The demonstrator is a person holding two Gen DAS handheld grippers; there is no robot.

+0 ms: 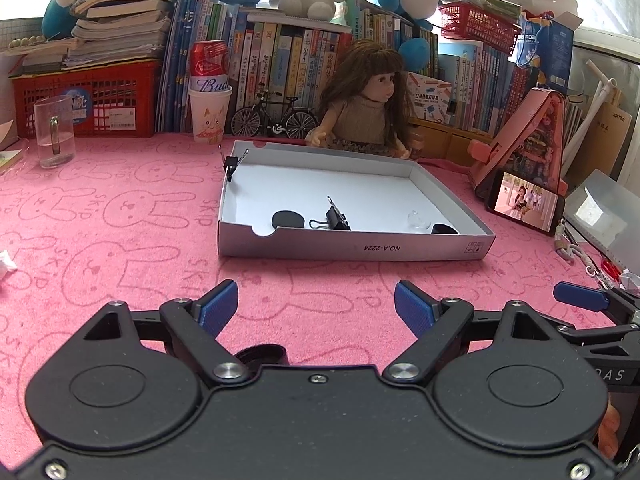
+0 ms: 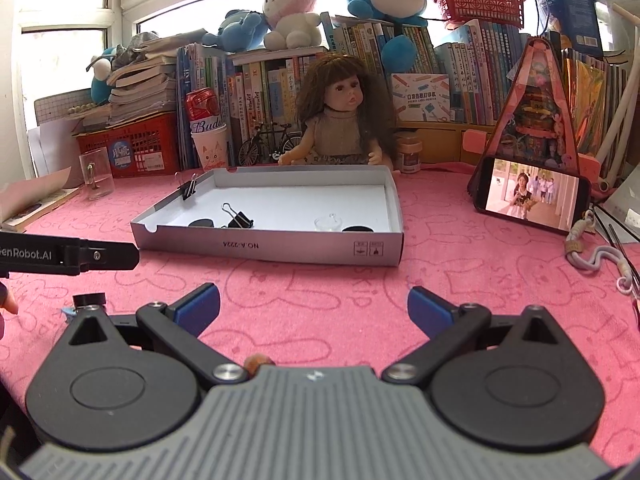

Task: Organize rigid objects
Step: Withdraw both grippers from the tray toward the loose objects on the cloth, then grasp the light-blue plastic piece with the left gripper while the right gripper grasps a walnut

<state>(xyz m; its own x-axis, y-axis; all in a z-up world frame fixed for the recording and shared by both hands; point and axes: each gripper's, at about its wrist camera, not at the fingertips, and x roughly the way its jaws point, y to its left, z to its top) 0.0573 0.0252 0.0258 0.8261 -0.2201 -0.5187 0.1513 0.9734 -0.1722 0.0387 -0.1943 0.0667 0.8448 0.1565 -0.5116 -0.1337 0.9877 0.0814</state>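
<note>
Binder clip (image 1: 335, 219) is lying inside the shallow grey box (image 1: 360, 246) on the pink cloth (image 1: 120, 240), beside a black disc (image 1: 287, 219); another clip (image 1: 232, 164) is gripping the box's wall. Left gripper (image 1: 316, 306) and right gripper (image 2: 314, 308) are hovering wide apart, holding nothing, short of the box.

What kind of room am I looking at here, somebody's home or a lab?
Most likely a home, probably a child's study desk by a window. A packed row of books lines the back, plush toys sit on top, and a doll sits on the pink bunny-print cloth behind a shallow white box.
</note>
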